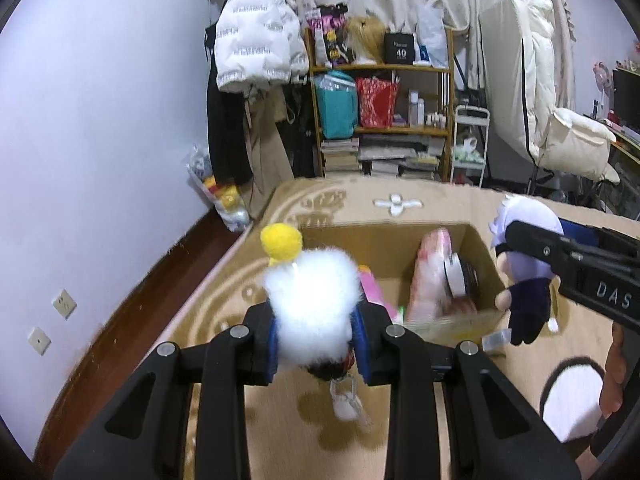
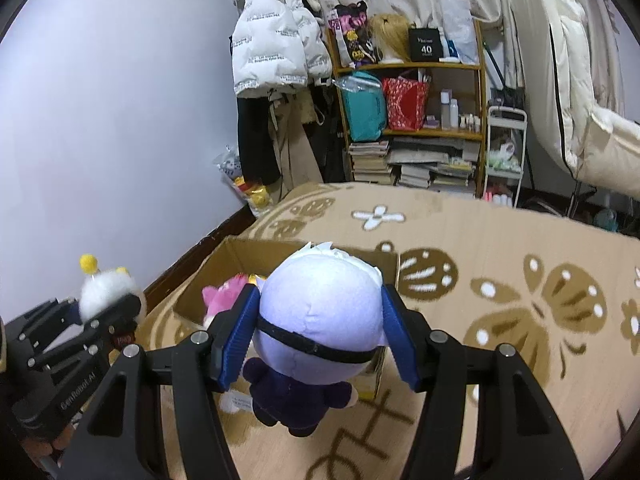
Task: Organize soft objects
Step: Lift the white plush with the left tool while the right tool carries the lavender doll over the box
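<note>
We have both grippers loaded. The left gripper (image 1: 318,344) is clamped on a fluffy white plush (image 1: 312,300) with yellow pom-poms, held above the rug (image 1: 248,272) just short of the cardboard box (image 1: 486,256). The right gripper (image 2: 318,340) is squeezing the head of a lavender-haired doll (image 2: 320,316) in dark clothes, hanging at the box's near edge (not over the opening yet, we judge).

Risks as we see them:
- The white plush is very compressible and gripped on fur only, so it could slide out before reaching the box.
- The doll hangs by its head; its dangling body could catch the box wall and land on the rug.
- The two grippers sit near each other at the box, so a collision is possible if both drop together.
- The box already holds a pink plush (image 1: 430,276) and other items, so new ones may perch on top and roll off.

Readable text: "DAS" on the right gripper in the left wrist view, "GenRobot.AI" on the left gripper in the right wrist view, and "40" on a black box (image 2: 426,46) on the shelf (image 2: 408,66). The doll's tag is too blurred to read.
</note>
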Available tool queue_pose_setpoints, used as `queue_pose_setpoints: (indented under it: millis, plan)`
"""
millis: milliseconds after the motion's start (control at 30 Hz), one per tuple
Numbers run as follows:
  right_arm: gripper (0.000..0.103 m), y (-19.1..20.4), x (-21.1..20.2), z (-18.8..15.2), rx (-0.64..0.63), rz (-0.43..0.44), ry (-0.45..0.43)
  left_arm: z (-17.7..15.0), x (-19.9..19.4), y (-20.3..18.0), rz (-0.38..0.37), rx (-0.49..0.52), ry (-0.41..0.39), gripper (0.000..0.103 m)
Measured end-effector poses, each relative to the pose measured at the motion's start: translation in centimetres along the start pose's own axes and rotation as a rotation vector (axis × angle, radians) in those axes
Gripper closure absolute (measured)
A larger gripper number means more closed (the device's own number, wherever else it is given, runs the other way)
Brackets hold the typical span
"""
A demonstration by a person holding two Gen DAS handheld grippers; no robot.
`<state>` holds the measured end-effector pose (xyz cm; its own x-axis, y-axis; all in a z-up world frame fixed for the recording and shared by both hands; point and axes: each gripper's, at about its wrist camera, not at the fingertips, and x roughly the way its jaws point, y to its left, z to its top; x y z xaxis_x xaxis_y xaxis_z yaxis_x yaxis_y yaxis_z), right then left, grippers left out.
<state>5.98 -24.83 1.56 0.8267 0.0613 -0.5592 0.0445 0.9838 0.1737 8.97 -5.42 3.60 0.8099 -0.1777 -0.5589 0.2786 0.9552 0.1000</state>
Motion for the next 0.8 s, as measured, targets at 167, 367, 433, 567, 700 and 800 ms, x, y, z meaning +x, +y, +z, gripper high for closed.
queue_pose_setpoints:
  millis: [167, 367, 433, 567, 700, 800]
  plan:
    - [0.039, 0.0, 0.4, 2.0, -0.029, -0.011, -0.022, 2.6, 0.9, -0.4, 0.002, 0.025, -0.046, 0.075]
    - [0.039, -0.5, 1.7, 3.8, -0.051, -0.024, -0.03, 5.2, 2.4, -1.3, 0.007, 0.055, -0.107, 0.075]
    - [0.039, -0.7, 2.1, 4.3, -0.06, -0.031, -0.033, 5.8, 2.7, -1.3, 0.002, 0.048, -0.13, 0.075]
    - [0.038, -1.0, 3.3, 5.3, -0.072, -0.03, -0.031, 7.1, 3.4, -1.4, -0.009, 0.04, -0.165, 0.075]
    - [0.038, -0.9, 4.7, 6.0, -0.089, -0.018, -0.032, 8.0, 4.6, -1.7, -0.022, 0.024, -0.177, 0.075]
    - [0.038, -0.7, 5.7, 6.0, -0.092, -0.007, -0.03, 7.8, 5.7, -1.5, -0.052, -0.014, -0.157, 0.075]
